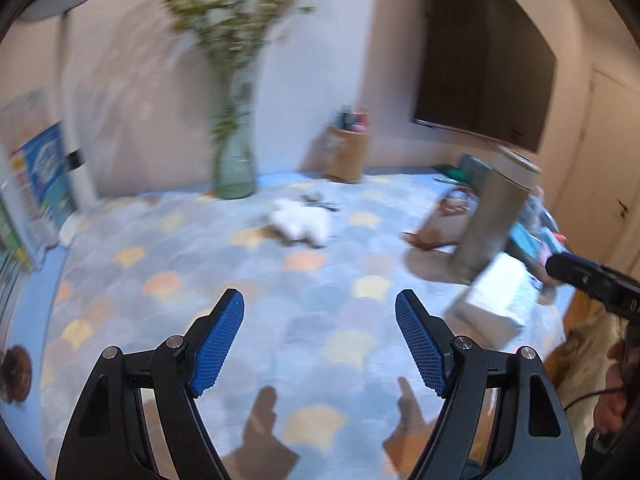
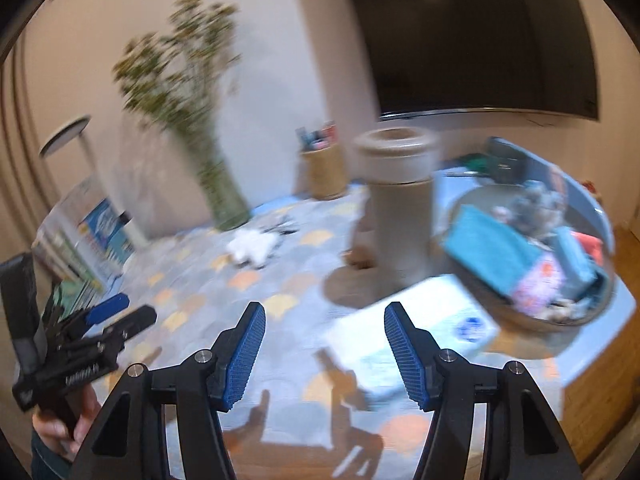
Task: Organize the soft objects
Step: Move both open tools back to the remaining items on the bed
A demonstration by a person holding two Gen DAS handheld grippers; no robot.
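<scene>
Both the left gripper and right gripper hang spread apart, holding nothing, above the scalloped tablecloth. The white plush toy lies mid-table, far ahead. Blur hides any lettering.

Each black claw has blue ribbed pads and silver screws.

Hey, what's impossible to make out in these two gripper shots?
- White soft thing: motion blur in both views; its kind is unclear.
- Basket contents: blurred in the right view; in the left view the grey cylinder hides most.
- Cup contents: too small, blurred.
- Pack label: smeared, part behind the right gripper.
</scene>
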